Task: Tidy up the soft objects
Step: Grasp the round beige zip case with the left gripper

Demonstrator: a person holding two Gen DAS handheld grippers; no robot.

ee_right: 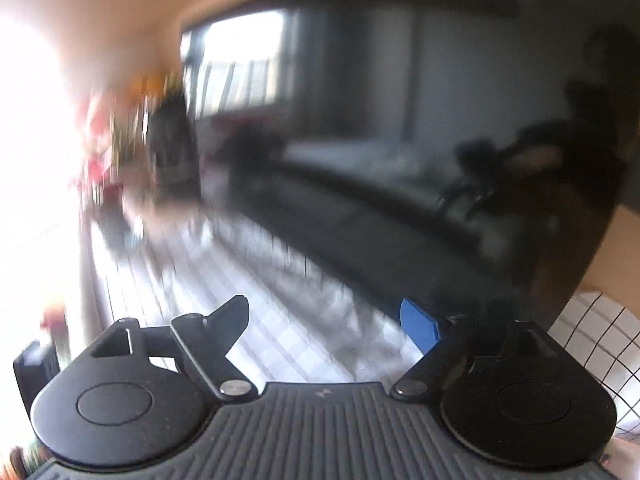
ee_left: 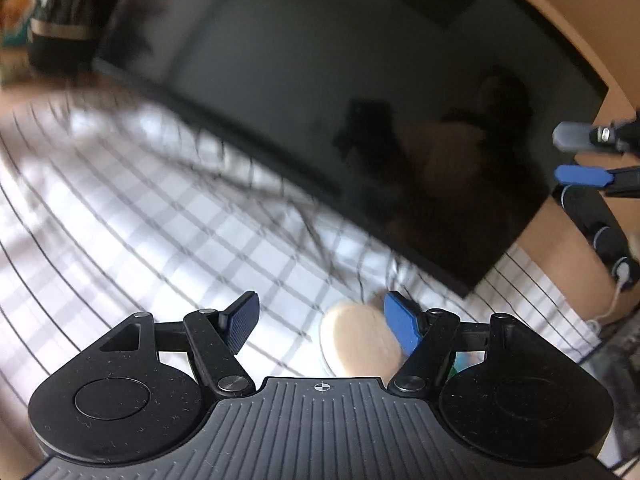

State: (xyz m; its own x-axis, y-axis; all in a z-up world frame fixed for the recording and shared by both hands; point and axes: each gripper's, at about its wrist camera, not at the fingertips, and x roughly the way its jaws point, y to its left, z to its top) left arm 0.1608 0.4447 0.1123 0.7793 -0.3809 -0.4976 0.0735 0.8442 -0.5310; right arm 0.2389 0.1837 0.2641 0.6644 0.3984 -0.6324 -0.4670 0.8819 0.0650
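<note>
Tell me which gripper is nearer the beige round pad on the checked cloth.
Left. The left gripper is open right over the beige pad, which lies by its blue finger. The right gripper is off to the right, by the TV, open and well clear.

No text, label, brand or number is readable in either view.

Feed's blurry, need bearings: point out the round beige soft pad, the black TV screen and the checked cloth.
Round beige soft pad (ee_left: 360, 340): left wrist view, its centre.
Black TV screen (ee_left: 320, 80): left wrist view, mid-panel.
White checked cloth (ee_left: 120, 220): left wrist view, bare patch.
</note>
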